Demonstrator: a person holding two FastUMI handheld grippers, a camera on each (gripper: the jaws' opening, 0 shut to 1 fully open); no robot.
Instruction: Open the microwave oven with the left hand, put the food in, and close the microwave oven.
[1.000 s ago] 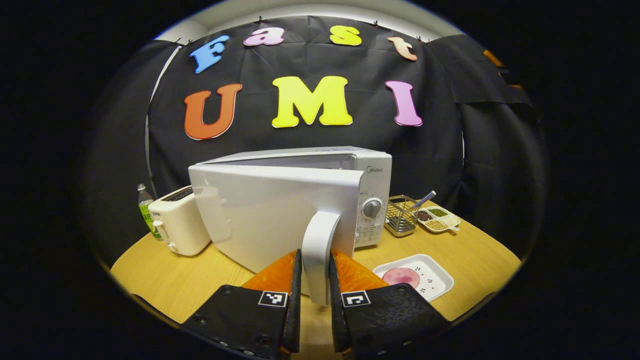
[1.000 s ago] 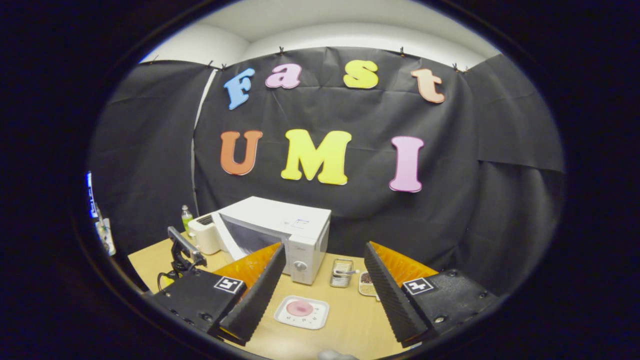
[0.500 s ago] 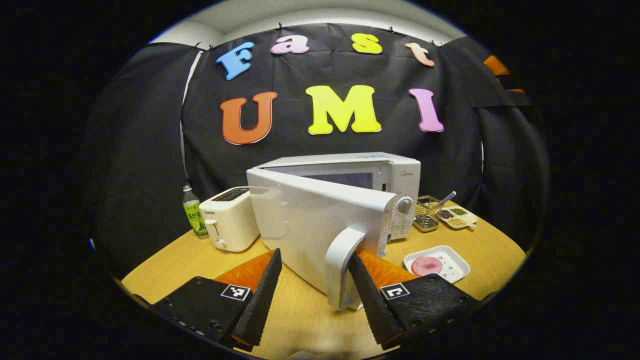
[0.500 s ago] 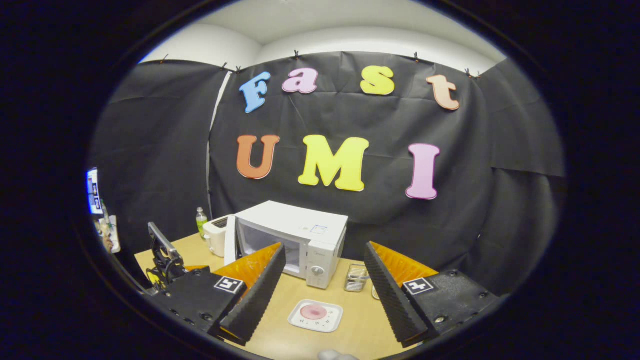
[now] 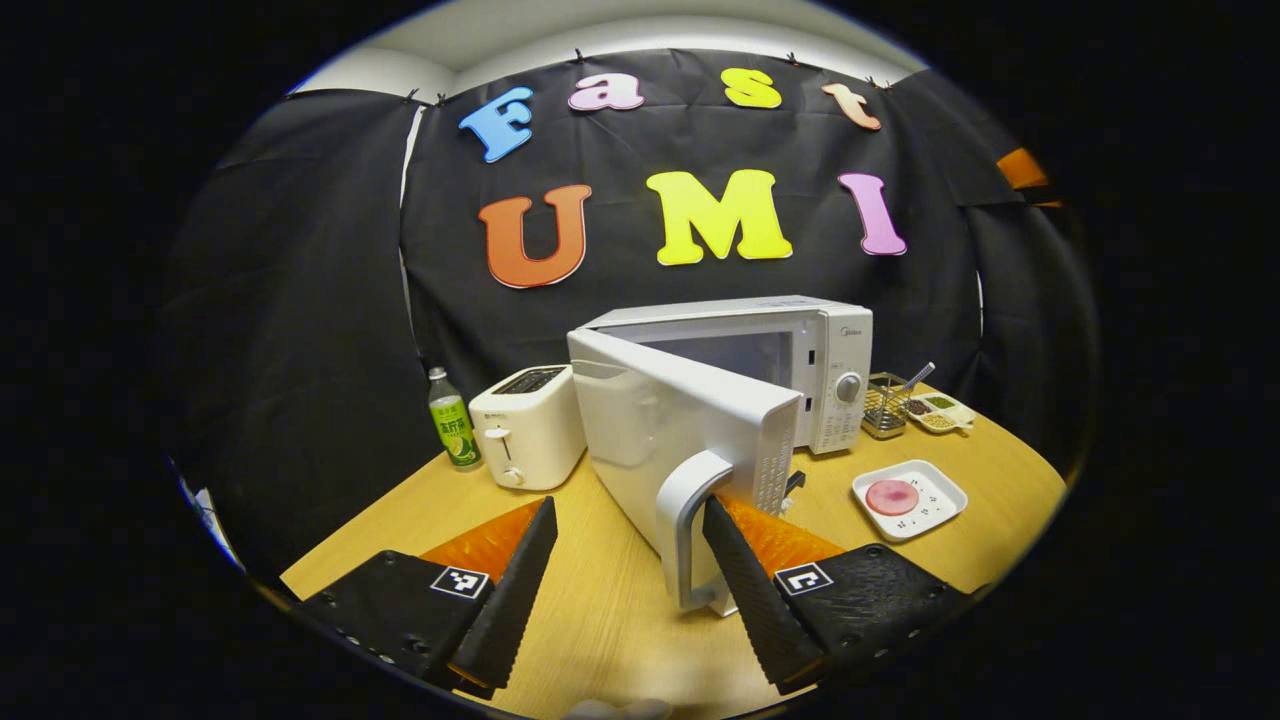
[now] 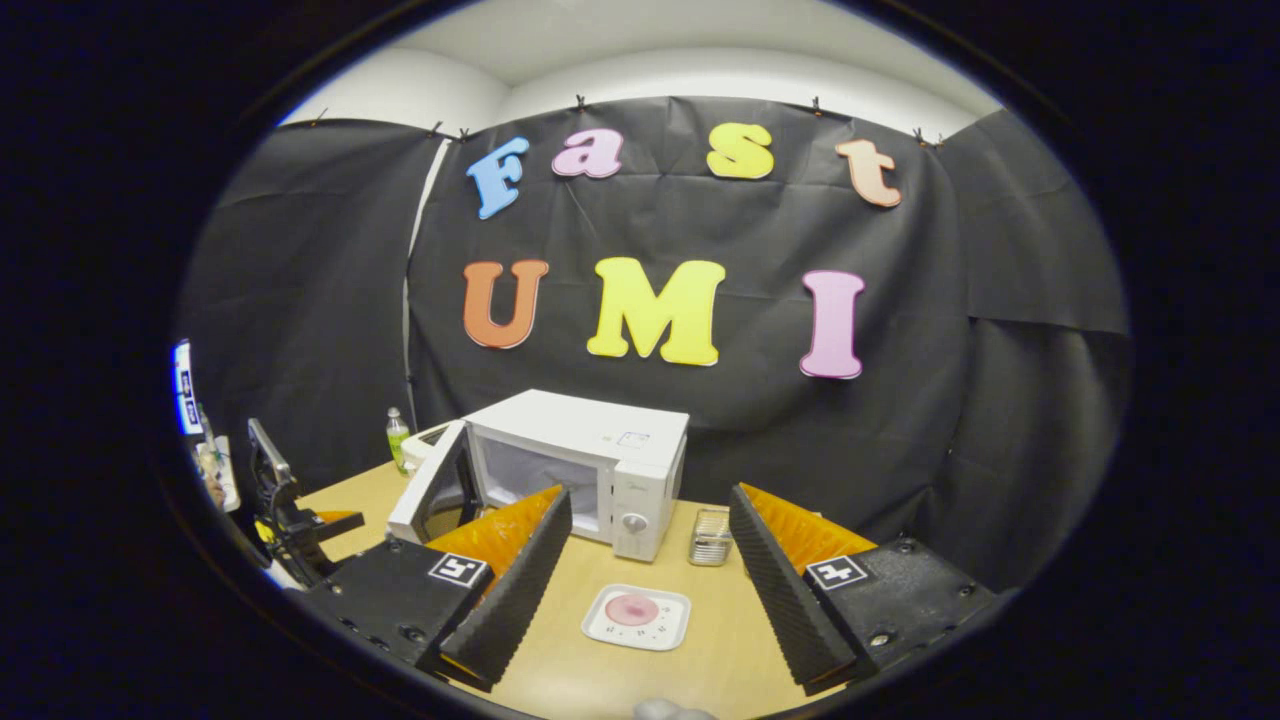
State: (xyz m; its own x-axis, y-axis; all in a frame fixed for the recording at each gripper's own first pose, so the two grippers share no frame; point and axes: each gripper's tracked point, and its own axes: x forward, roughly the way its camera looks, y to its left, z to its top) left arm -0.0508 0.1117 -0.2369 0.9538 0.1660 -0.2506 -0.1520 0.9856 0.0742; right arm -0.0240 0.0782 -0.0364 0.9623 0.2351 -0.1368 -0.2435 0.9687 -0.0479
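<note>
Left tool: fingers spread wide, released. The microwave door, a smooth white slab, stands ajar, and its curved white handle sits between the fingers, close against the right-hand finger; contact cannot be told. Microwave: boxy white body with a round knob, cavity exposed, on the wood-grain worktop.

Right tool: ribbed fingers apart, gripping nothing, held above the worktop. Food: flat pink round slice on a square white tray with rounded corners, lying on the worktop in front of the microwave, between the fingers in the right gripper view.
</note>
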